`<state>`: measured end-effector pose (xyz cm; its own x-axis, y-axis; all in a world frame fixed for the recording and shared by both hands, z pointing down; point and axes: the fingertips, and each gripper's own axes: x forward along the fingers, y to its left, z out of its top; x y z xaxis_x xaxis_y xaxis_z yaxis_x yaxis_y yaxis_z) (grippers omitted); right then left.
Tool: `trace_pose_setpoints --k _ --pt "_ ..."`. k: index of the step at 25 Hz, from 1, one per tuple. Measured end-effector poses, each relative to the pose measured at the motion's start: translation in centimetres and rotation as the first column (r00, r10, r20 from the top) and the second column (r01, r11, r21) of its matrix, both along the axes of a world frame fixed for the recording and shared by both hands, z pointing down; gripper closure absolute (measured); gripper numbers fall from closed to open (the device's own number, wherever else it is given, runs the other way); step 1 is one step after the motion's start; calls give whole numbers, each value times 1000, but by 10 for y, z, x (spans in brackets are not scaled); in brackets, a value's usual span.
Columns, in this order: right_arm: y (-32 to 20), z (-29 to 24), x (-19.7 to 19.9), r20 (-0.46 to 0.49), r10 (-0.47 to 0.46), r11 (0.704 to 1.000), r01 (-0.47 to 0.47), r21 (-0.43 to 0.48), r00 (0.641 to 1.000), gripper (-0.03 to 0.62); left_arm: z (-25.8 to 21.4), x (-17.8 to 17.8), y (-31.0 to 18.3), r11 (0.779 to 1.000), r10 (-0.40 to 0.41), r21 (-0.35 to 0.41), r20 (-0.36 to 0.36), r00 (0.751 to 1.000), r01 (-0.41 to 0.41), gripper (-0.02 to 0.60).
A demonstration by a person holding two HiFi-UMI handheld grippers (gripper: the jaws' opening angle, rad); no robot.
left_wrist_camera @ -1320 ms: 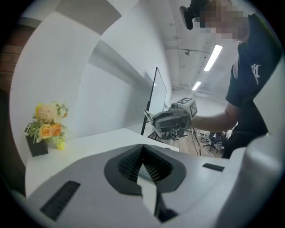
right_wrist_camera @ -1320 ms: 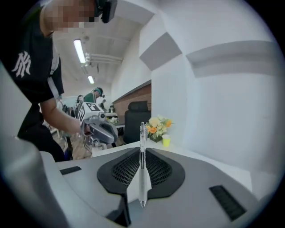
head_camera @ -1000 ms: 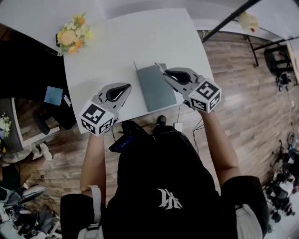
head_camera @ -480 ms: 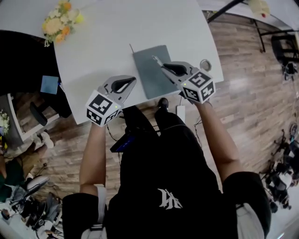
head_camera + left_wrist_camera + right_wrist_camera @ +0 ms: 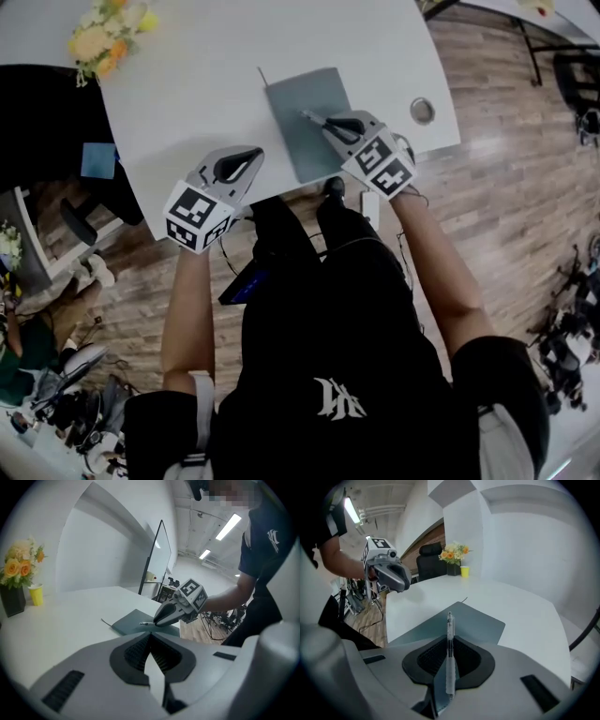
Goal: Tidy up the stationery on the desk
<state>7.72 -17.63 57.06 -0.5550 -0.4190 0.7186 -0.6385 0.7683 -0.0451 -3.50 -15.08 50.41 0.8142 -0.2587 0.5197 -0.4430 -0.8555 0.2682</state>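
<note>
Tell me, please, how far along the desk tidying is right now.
Done: nothing I can confirm; the desk shows a grey notebook and flowers. In hand: the right gripper has its jaws shut on a clear pen over the notebook; the left gripper is shut, empty. Left: setting the pen down, perhaps on the notebook.

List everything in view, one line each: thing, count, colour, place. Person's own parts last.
desk: one, white, upper head view.
notebook: one, grey, closed, flat near the desk's front edge.
pen: one, clear, in the right gripper, over the notebook.
flowers: one bunch, yellow and orange, desk's far left corner.
vase: one, dark, holds the flowers.
cup: one, yellow, beside the vase.
grommet: one, grey, in the desk, right of the notebook.
chair: one, black, near the flowers.
floor: brown wood.
left gripper: grey, shut, empty.
right gripper: grey, shut on the pen.
</note>
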Motion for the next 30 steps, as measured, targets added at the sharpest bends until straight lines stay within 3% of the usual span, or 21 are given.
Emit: trace_pose_setpoints --k 4,13,16,19,22,24,27,30 --pt "4 10 -3 -50 -31 999 31 9 998 528 1 -4 4 1000 1 3 11 1000 -1 578" --pt "4 16 -2 -67 -53 998 55 26 996 526 -5 -6 11 1000 -16 10 29 999 16 578" --pt "3 7 0 -51 -68 997 70 42 996 456 -23 -8 12 998 -46 49 34 998 44 578" --pt "-2 -34 2 4 -78 989 76 128 997 453 -54 -11 12 991 -97 96 5 995 96 578" --pt "1 -97 -3 140 -96 971 62 230 985 454 -93 -19 16 980 -158 112 -78 984 167 578" --pt "9 -146 -7 229 -145 947 68 314 963 459 -119 -28 20 965 -203 146 -116 972 219 578" --pt "32 -213 -10 281 -259 876 102 470 924 510 -151 -36 35 941 -231 223 -120 965 253 578" --pt "59 -262 -11 380 -302 860 77 505 874 537 -183 -34 61 937 -225 223 -203 953 268 578"
